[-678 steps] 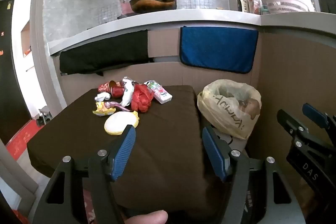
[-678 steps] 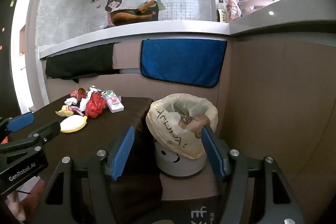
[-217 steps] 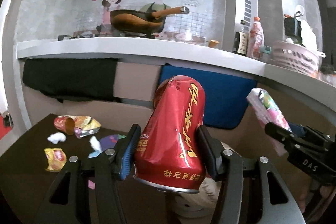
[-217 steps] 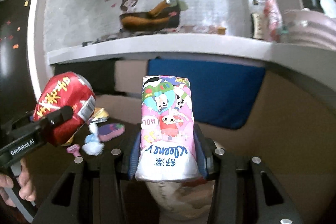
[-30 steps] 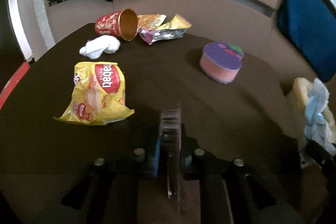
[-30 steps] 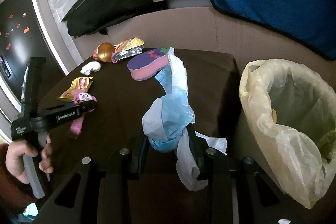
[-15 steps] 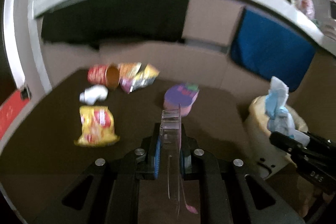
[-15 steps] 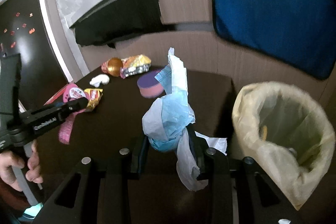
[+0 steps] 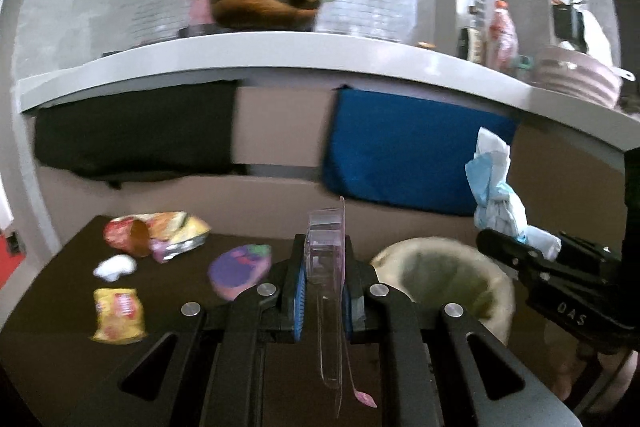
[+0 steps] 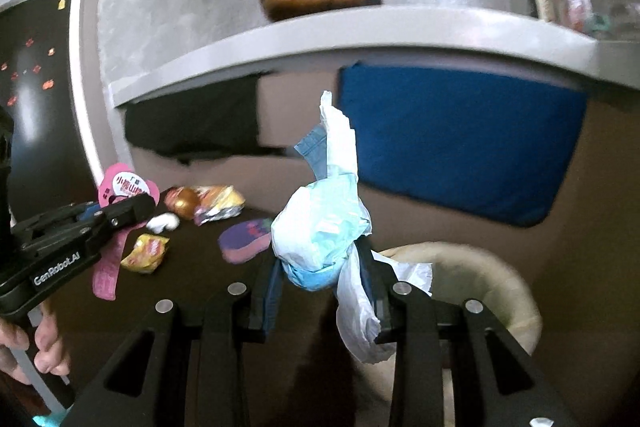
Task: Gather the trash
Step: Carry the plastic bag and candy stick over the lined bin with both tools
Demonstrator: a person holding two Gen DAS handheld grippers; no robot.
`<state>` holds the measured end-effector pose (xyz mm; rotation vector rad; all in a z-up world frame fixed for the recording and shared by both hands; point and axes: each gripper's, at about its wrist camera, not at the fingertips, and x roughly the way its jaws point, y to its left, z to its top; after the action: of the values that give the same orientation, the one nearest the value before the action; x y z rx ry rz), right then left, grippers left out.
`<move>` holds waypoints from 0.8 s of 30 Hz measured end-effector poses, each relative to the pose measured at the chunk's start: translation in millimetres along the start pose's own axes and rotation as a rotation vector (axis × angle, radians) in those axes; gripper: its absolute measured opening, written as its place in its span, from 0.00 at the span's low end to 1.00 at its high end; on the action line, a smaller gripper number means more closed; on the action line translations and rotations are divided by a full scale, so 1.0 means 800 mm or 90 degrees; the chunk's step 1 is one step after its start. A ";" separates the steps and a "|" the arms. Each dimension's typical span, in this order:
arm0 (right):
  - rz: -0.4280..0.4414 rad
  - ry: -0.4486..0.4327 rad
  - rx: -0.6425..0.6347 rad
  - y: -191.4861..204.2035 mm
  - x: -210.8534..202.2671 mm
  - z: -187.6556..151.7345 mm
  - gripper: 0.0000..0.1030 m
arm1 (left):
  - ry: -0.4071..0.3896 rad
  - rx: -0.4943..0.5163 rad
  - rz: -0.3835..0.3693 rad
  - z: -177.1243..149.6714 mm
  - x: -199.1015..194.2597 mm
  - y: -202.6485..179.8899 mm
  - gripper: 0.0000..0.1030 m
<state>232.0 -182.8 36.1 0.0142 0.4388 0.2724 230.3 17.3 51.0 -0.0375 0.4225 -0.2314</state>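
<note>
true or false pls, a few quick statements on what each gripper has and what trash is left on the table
1. The right gripper is shut on a blue and white crumpled wrapper. True.
2. The left gripper is empty. False: it is shut on a clear plastic blister pack with a pink backing.
3. The yellow snack packet is already in the bag-lined trash bin. False: it lies on the dark table.
4. A purple-topped round tub lies on the table. True.
5. The tipped red cup stands upright. False: it lies on its side by a foil wrapper.
</note>
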 end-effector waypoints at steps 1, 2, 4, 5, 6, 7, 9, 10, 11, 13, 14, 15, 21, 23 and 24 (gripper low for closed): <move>-0.006 -0.005 0.003 -0.008 -0.003 0.002 0.30 | 0.001 0.006 -0.011 0.001 0.005 -0.011 0.14; -0.015 -0.010 0.009 -0.018 -0.008 0.003 0.30 | 0.002 0.011 -0.019 0.001 0.009 -0.020 0.14; -0.034 -0.017 0.019 -0.038 -0.017 0.004 0.30 | 0.007 0.025 -0.040 0.001 0.022 -0.042 0.14; -0.044 -0.018 0.023 -0.048 -0.018 0.004 0.30 | 0.009 0.030 -0.048 0.001 0.026 -0.052 0.14; -0.055 -0.016 0.027 -0.059 -0.019 0.003 0.30 | 0.015 0.035 -0.056 0.000 0.035 -0.061 0.14; -0.062 -0.012 0.030 -0.067 -0.017 0.002 0.30 | 0.021 0.040 -0.064 0.000 0.045 -0.070 0.14; -0.074 0.000 0.044 -0.086 -0.014 -0.002 0.30 | 0.031 0.044 -0.072 -0.001 0.062 -0.084 0.14; -0.076 0.004 0.049 -0.092 -0.013 -0.004 0.30 | 0.035 0.045 -0.077 -0.002 0.071 -0.090 0.14; -0.079 0.010 0.057 -0.100 -0.010 -0.008 0.30 | 0.038 0.046 -0.080 -0.004 0.077 -0.095 0.14; -0.085 0.021 0.071 -0.116 -0.003 -0.013 0.30 | 0.045 0.046 -0.085 -0.008 0.090 -0.102 0.14; -0.086 0.026 0.076 -0.121 0.000 -0.015 0.30 | 0.048 0.044 -0.086 -0.010 0.096 -0.105 0.14; -0.087 0.031 0.082 -0.126 0.005 -0.017 0.30 | 0.052 0.042 -0.088 -0.012 0.102 -0.108 0.14; -0.092 0.063 0.096 -0.145 0.037 -0.031 0.30 | 0.069 0.029 -0.077 -0.024 0.130 -0.109 0.14; -0.091 0.073 0.099 -0.146 0.048 -0.034 0.30 | 0.087 0.024 -0.074 -0.030 0.142 -0.109 0.14; -0.091 0.077 0.101 -0.147 0.053 -0.035 0.30 | 0.093 0.023 -0.074 -0.033 0.145 -0.110 0.14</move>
<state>287.6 -286.6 -15.3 0.1214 0.5784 0.0978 303.7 -94.8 -12.2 -0.0092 0.5628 -0.3569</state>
